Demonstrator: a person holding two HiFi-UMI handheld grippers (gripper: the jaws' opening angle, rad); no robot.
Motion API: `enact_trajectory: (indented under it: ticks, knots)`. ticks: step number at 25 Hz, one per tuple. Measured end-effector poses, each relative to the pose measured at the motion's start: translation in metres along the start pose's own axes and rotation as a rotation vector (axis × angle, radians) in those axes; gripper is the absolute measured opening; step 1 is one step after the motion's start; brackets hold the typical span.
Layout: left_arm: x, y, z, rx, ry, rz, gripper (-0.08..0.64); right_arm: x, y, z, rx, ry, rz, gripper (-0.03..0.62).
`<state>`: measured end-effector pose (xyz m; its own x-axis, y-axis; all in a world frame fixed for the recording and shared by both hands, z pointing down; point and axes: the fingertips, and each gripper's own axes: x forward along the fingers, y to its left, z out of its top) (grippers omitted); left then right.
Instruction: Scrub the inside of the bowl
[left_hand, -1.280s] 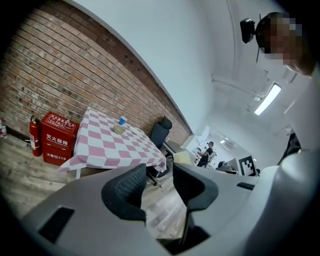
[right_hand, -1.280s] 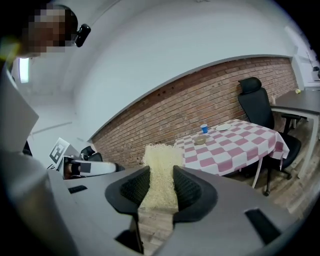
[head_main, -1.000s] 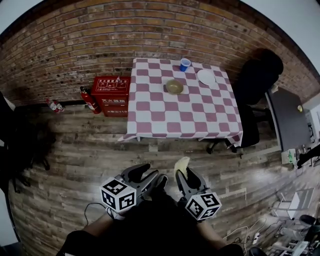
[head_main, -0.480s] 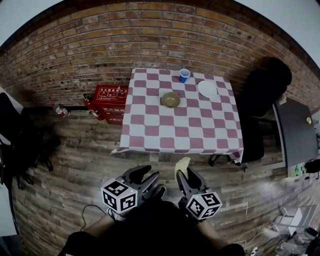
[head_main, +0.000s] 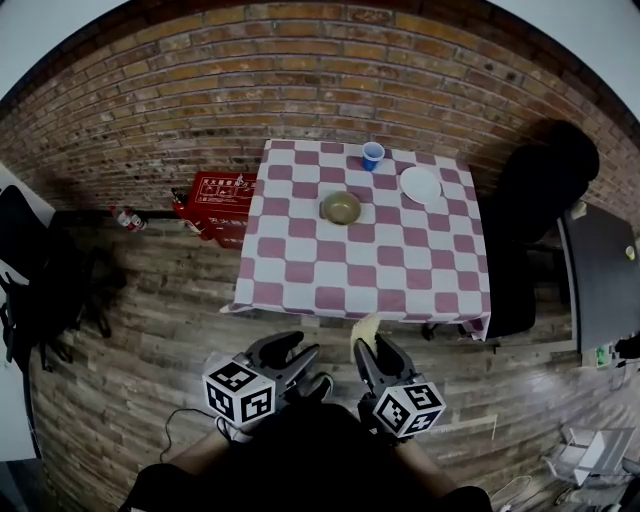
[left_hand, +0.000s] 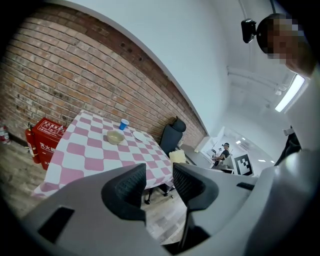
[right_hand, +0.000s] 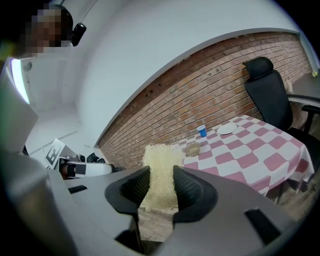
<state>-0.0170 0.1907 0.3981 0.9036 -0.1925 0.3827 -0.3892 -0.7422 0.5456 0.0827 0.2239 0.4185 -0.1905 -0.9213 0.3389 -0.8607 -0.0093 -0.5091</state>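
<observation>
Right gripper (head_main: 371, 352) clamping yellow scrub pad (right_hand: 160, 172); left gripper (head_main: 292, 352) hanging with jaws apart, holding nothing. Bowl (head_main: 341, 208) sitting on checkered worktop (head_main: 400, 270), well apart from both.

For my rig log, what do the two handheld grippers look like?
The left gripper and right gripper match: grey moulded bodies, black ribbed jaws, and each has a white cube at the rear carrying black square markers.
</observation>
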Motion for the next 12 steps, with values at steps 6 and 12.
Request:
enact_trajectory:
  ticks: [6, 12]
  knots:
    - [0.031, 0.016, 0.023, 0.016, 0.015, -0.02, 0.176, 0.025, -0.02, 0.02, 0.005, -0.002, -0.017, 0.155]
    - [0.071, 0.043, 0.07, 0.032, 0.023, -0.065, 0.176, 0.063, -0.047, 0.057, 0.01, -0.013, -0.07, 0.155]
